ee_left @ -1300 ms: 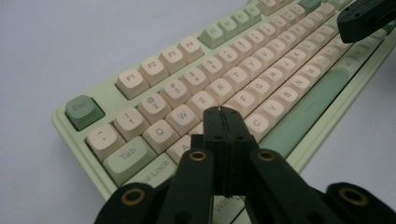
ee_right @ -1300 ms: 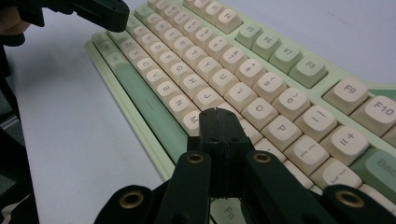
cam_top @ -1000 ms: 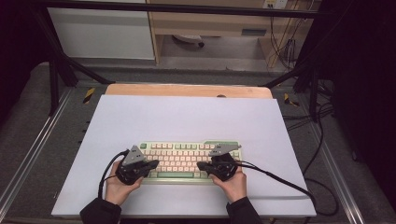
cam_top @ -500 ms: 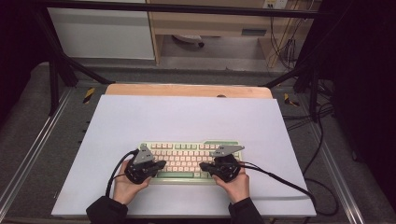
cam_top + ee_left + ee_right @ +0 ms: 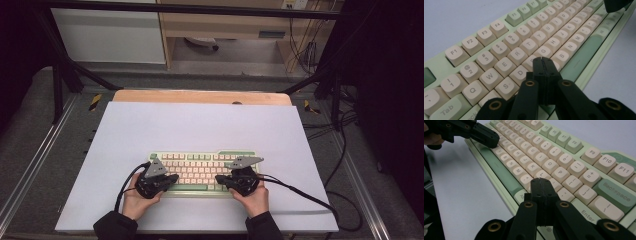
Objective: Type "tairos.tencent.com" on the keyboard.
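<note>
Keyboard [image 5: 202, 170] in pale green with cream keys is laid near the front edge of the white table [image 5: 200, 125]. Its left half is hovered over by the left gripper [image 5: 543, 60], jaws pressed together on nothing, above the F key. Its right half is covered likewise by the clenched right gripper [image 5: 541, 180].

matt plastic keyboard [image 5: 529, 42], smooth white table [image 5: 200, 125]
</note>
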The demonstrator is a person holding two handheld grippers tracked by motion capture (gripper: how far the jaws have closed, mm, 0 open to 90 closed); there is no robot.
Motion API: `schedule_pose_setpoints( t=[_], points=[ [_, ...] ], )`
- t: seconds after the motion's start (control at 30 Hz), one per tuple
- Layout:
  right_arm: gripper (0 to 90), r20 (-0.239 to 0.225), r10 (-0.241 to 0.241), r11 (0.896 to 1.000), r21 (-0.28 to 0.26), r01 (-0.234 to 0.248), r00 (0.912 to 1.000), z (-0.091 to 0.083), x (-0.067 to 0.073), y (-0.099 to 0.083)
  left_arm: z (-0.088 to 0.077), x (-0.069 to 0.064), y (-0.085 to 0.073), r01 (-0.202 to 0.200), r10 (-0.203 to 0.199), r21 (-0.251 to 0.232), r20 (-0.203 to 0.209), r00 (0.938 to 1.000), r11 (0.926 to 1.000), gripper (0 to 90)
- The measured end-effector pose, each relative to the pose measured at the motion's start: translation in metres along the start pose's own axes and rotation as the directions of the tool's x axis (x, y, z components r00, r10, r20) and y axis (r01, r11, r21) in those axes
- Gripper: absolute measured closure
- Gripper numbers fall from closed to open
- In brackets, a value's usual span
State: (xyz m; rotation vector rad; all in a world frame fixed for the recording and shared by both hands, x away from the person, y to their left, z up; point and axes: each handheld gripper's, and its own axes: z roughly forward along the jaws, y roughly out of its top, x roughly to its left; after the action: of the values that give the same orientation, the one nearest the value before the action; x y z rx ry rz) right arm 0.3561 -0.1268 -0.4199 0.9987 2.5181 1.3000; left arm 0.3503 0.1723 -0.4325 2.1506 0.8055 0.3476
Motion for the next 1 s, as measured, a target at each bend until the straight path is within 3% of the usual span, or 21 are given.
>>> schedule_pose_setpoints(
  t=[0.3,0.67,1.0],
  points=[
    [90.0,-0.001,-0.003,1.000,-0.003,0.003,1.0000,0.000,0.000,0.000,-0.004,-0.001,-0.001,0.002,-0.002,-0.018,0.004,1.0000,0.9998,89.6],
    [90.0,-0.001,-0.006,1.000,-0.001,0.006,1.0000,0.001,-0.001,0.000,-0.017,0.006,0.002,0.019,-0.020,-0.045,-0.020,0.9996,0.9988,89.6],
    [90.0,-0.002,-0.002,1.000,0.002,0.002,1.0000,0.001,-0.001,0.000,-0.016,0.010,0.008,0.027,-0.029,-0.050,-0.037,0.9989,0.9984,89.6]
  ],
)
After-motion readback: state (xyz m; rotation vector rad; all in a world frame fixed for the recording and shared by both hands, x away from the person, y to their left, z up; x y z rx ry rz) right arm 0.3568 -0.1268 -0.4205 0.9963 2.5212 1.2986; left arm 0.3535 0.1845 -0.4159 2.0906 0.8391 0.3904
